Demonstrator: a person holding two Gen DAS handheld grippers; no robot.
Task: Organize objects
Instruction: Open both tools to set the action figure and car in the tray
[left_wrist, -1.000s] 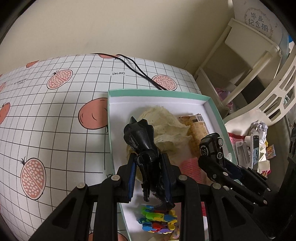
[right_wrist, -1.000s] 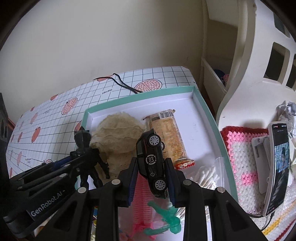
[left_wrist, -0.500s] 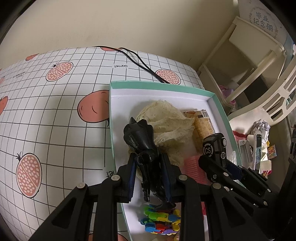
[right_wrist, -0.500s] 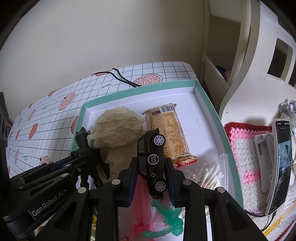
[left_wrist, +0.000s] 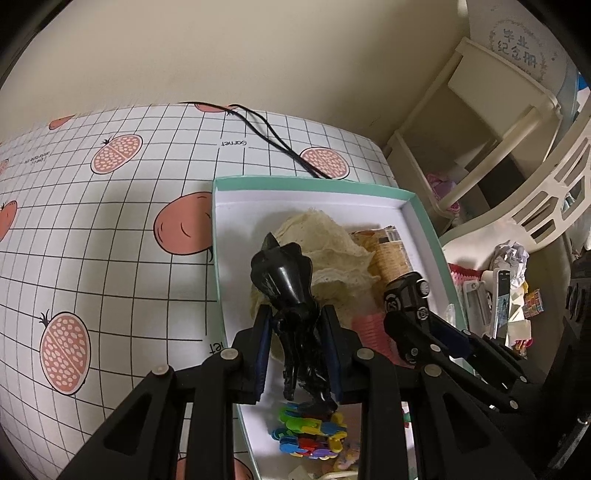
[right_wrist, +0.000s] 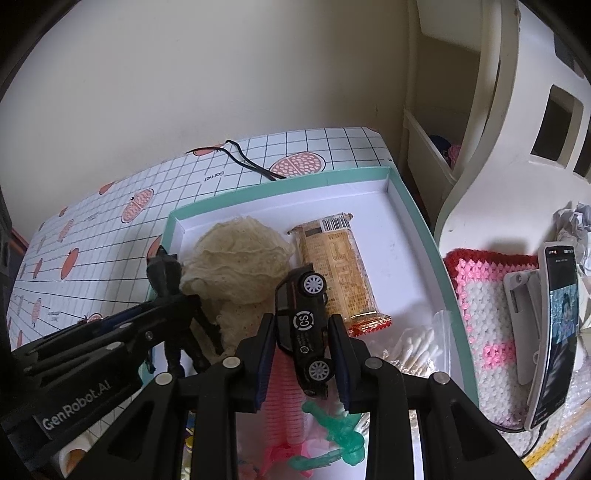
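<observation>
While both loads hang above the box, neither toy has a resting place yet. The left tongs (left_wrist: 297, 347) are clamped on a black figure (left_wrist: 284, 273), which stands roughly in line with the fingers, head away from the hand, legs dangling beneath. The right tongs (right_wrist: 303, 347) are clamped on a black toy car (right_wrist: 304, 325), turned on its side so the wheels face up at the camera, its long axis running along the fingers too. Below them sits the teal-rimmed box (right_wrist: 417, 218), at the worktop's right edge near the far right corner. Inside lie a cream lace cloth (right_wrist: 236, 266) toward the box's left wall and a snack bar (right_wrist: 334, 266) alongside it, lengthways toward the far wall. The bare white floor of the box shows along its far wall and right wall, ahead of the car. I'd say the right hand is the nearer one to that open strip; the figure hangs over the cloth by the left wall, with the checked worktop (left_wrist: 110, 221) free just beyond it.
</observation>
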